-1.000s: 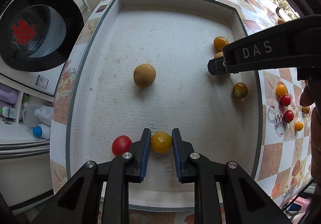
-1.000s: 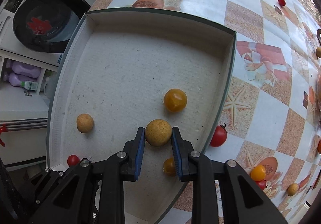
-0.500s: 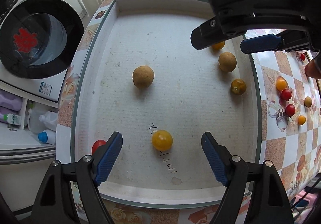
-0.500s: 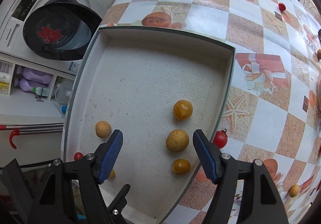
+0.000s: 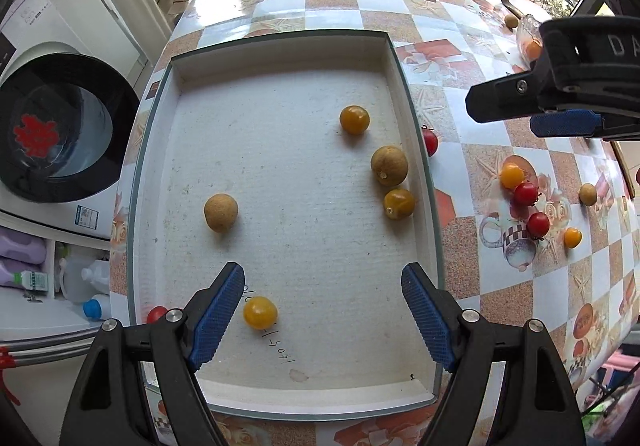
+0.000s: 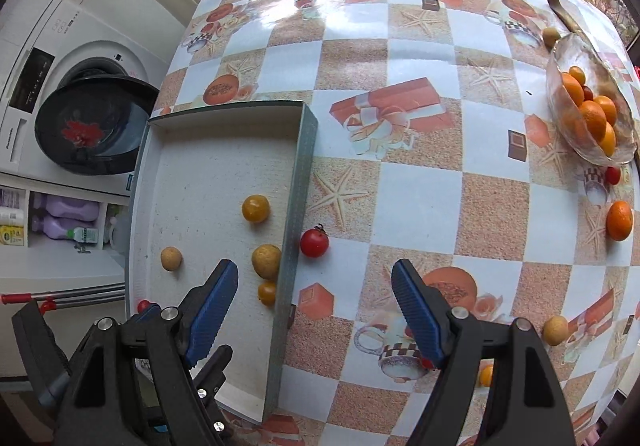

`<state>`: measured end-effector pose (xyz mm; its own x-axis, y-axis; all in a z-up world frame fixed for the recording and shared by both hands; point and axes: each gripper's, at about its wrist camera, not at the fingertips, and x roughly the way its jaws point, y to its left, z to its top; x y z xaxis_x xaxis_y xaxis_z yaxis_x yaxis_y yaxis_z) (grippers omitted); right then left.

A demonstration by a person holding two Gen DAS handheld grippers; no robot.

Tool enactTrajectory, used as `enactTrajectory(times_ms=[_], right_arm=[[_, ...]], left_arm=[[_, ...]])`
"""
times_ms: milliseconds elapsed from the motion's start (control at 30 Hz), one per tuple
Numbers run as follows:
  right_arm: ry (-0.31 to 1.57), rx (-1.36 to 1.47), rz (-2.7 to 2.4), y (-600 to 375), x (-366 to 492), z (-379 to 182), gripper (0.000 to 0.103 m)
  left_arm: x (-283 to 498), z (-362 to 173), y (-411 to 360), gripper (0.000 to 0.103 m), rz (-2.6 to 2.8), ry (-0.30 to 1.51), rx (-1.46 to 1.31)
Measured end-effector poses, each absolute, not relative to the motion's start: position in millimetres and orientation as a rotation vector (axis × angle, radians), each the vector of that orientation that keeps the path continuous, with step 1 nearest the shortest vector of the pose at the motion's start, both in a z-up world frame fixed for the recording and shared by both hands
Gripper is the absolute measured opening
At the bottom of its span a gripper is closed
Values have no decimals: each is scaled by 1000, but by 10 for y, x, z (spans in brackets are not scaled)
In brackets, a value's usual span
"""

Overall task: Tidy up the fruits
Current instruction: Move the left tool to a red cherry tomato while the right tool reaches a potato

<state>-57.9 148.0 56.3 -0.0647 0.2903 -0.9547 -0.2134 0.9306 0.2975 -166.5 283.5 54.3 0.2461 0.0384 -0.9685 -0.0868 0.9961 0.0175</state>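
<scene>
A white shallow tray (image 5: 416, 174) (image 6: 298, 182) lies on the checkered table. Several small fruits rest in it: a yellow tomato (image 5: 260, 312) by my left pad, a tan round fruit (image 5: 221, 212), another tan fruit (image 5: 389, 165) (image 6: 266, 260) between two yellow tomatoes (image 5: 354, 119) (image 5: 399, 203). My left gripper (image 5: 322, 316) hangs open above the tray's near end, holding nothing. My right gripper (image 6: 314, 310) is open and empty over the tray's right wall; it also shows in the left wrist view (image 5: 560, 118). A red tomato (image 6: 315, 242) lies just outside the wall.
Loose red, yellow and tan fruits (image 5: 526, 194) lie scattered on the table right of the tray. A glass bowl of oranges (image 6: 588, 118) stands far right, with one orange (image 6: 619, 220) beside it. A washing machine (image 5: 60, 134) and shelves with bottles stand beyond the table's left edge.
Both grippers opened and let go: the left released the yellow tomato, the right the tan fruit, both now lying in the tray. Both rose; the right moved right, past the tray wall.
</scene>
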Motion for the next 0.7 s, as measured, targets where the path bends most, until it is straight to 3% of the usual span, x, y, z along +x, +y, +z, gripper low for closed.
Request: enactTrajectory(times_ms=[333,700], right_arm=[[1630,118,182,330,-763,396,82],[1660,115,78,-376,-1005,249,82]], left_arm=[[-1349,733,2240,82,-32,1282,5],[-1252,452,1729,82,-116,1377,-41]])
